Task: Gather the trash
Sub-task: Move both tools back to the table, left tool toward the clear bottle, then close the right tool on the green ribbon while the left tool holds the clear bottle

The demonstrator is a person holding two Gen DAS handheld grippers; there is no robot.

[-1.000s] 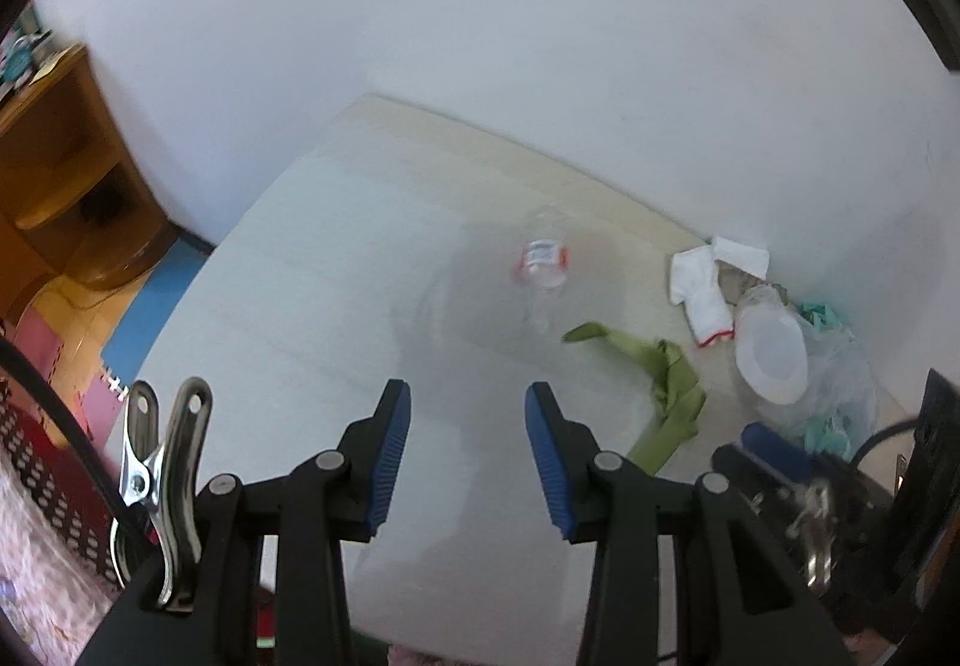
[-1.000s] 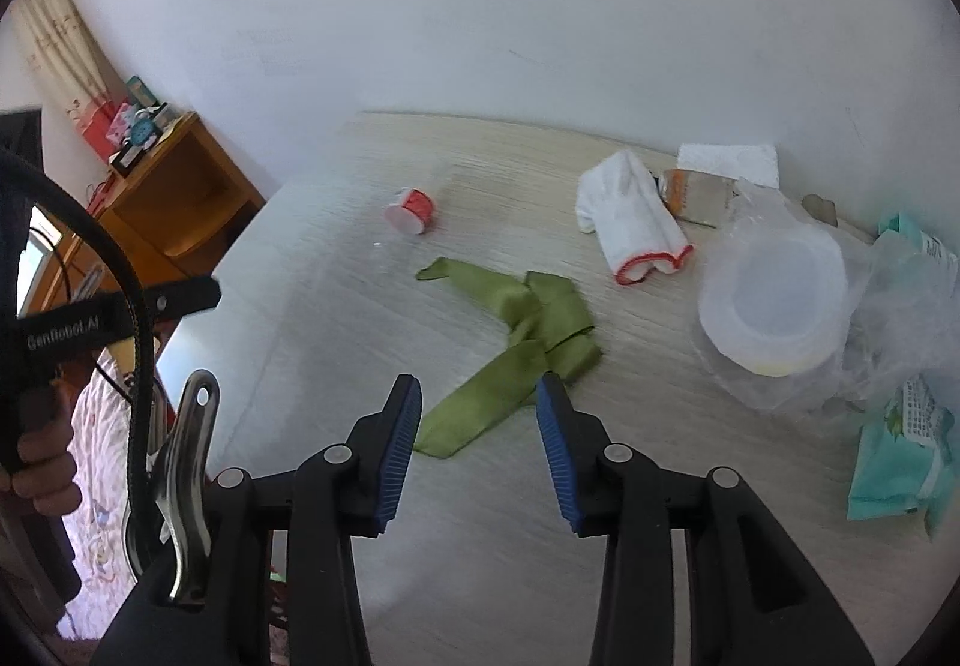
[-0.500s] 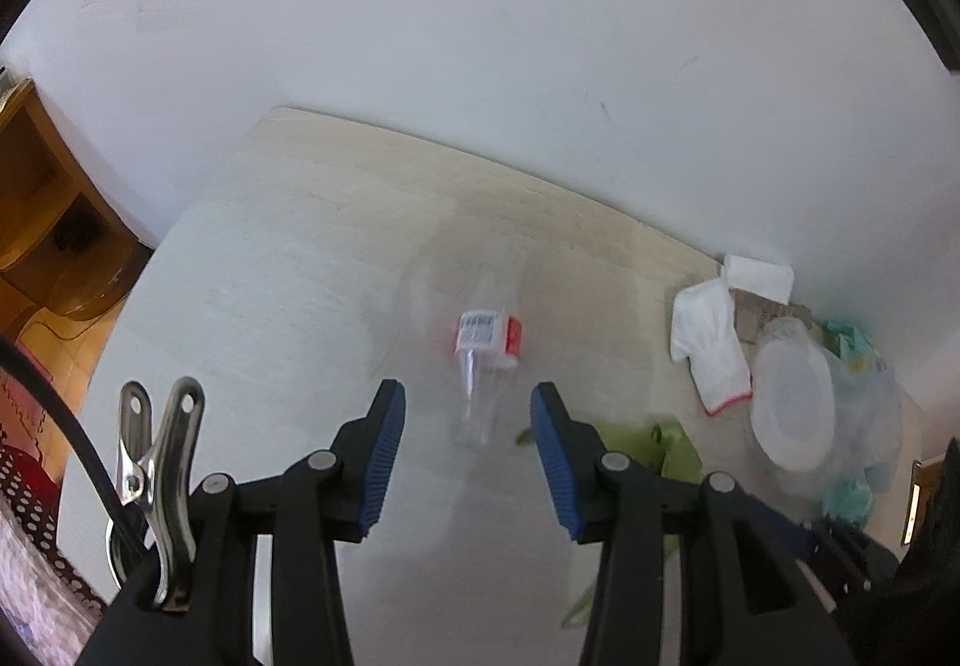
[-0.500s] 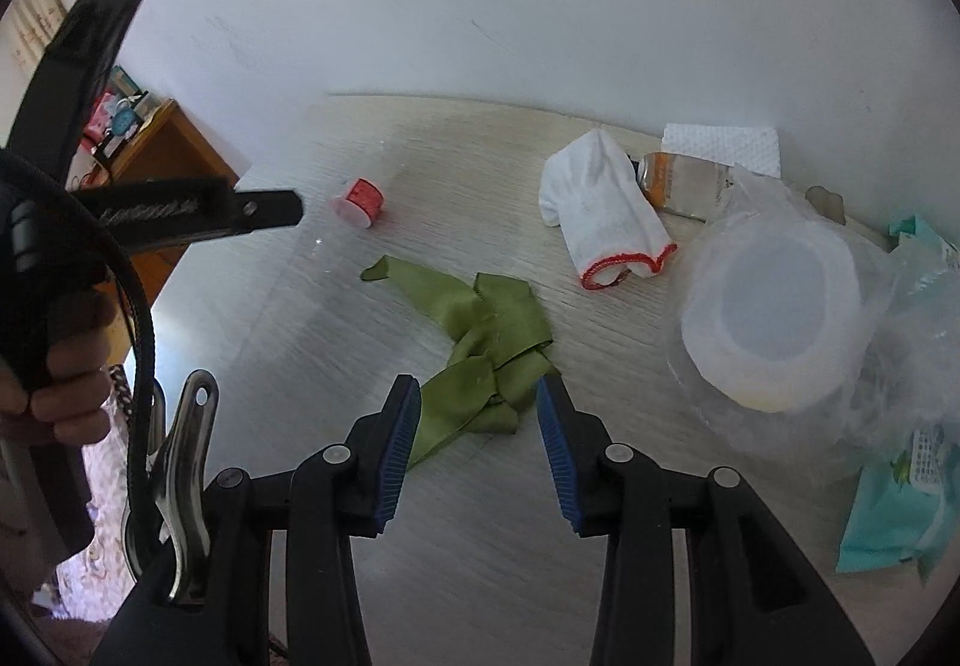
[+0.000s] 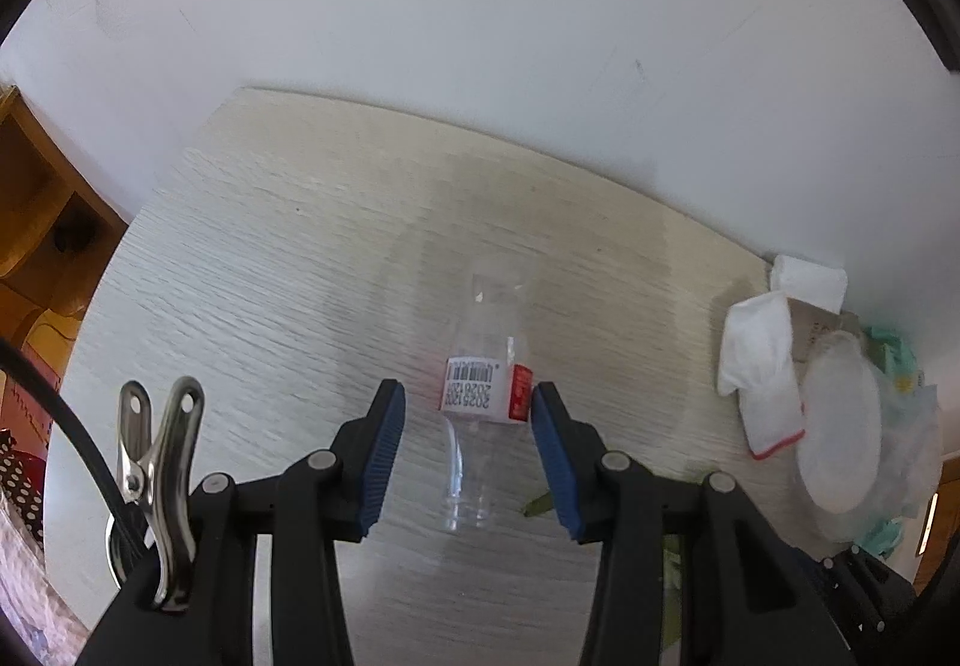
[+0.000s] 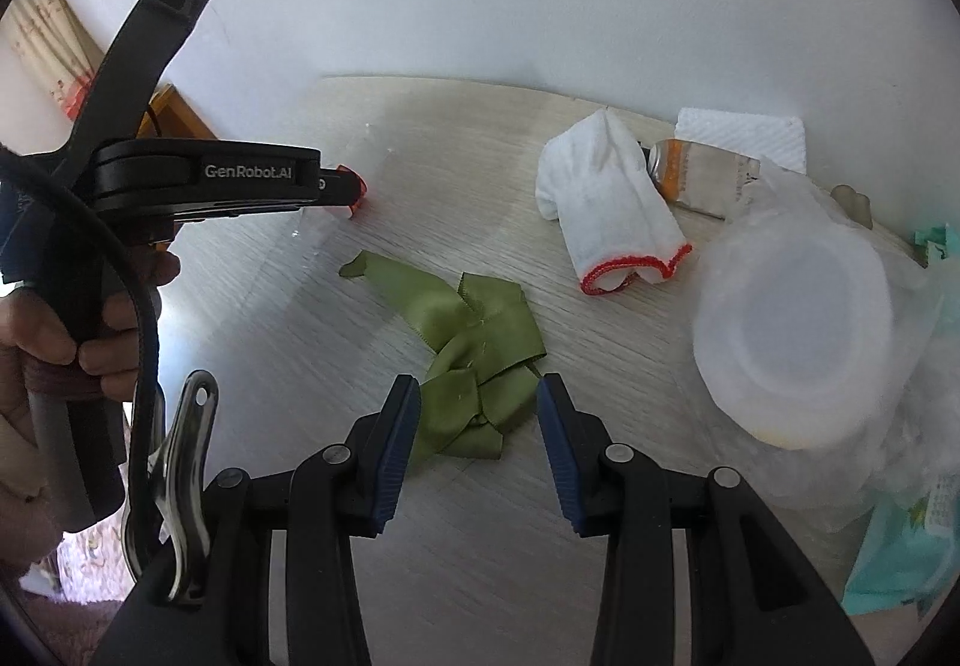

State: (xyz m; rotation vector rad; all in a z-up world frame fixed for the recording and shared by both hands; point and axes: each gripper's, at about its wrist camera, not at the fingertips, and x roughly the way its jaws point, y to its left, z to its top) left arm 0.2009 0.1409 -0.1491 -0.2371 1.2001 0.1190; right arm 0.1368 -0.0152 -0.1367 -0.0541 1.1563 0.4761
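Observation:
A clear plastic bottle [image 5: 474,396] with a white and red label lies on the pale wooden table [image 5: 270,276]. My left gripper [image 5: 467,393] hovers over it, open, one blue pad on each side of the label and neither pressing on it. In the right wrist view a crumpled green ribbon [image 6: 474,330] lies just ahead of my right gripper [image 6: 478,385], which is open with the ribbon's near end between its fingers. A hand [image 6: 48,330] holds the left tool, which hides most of the bottle [image 6: 355,189] there.
A white glove with a red cuff [image 6: 612,222], a folded white tissue [image 6: 738,138], a small orange-labelled bottle [image 6: 696,174], a clear plastic tub in a bag [image 6: 792,330] and a teal packet [image 6: 900,546] crowd the table's right end. A wooden shelf [image 5: 36,222] stands left.
My left gripper has moved forward and down until the bottle lies between its fingers. The right gripper has sunk slightly toward the green ribbon. The left tool has come into the right view.

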